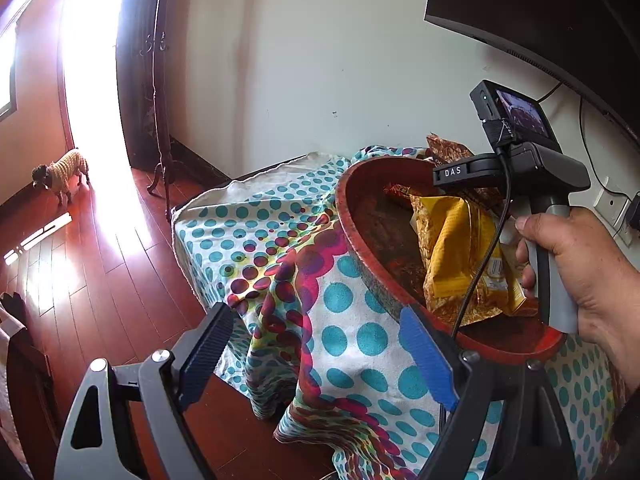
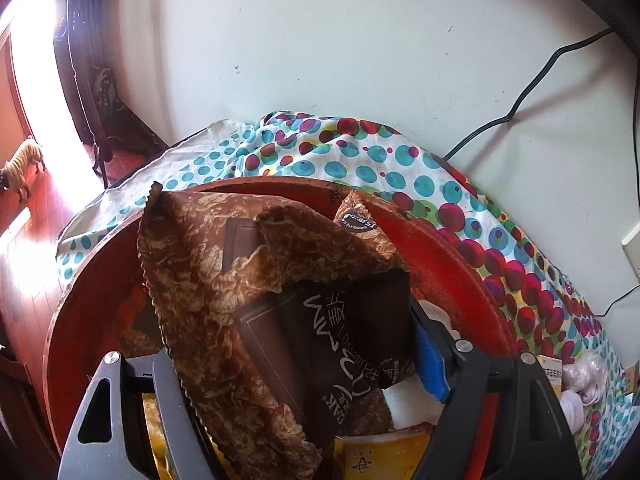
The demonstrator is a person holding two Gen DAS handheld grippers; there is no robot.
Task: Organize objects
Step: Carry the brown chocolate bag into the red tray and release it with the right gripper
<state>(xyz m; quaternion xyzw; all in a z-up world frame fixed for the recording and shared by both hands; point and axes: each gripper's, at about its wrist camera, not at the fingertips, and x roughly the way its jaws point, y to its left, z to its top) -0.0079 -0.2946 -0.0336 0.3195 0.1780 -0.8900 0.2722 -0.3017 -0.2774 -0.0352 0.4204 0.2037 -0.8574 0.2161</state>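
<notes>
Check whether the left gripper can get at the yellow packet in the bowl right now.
Probably not directly. The left gripper is open and empty outside the bowl, whose near rim stands between it and the yellow packet. The right gripper's handle and cable also cross over the packet.

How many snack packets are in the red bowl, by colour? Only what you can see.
Brown: 2, a brown packet held in the right gripper and another behind it
Yellow: 1 yellow packet is clear to see; more may be buried
Total: 3 visible
</notes>
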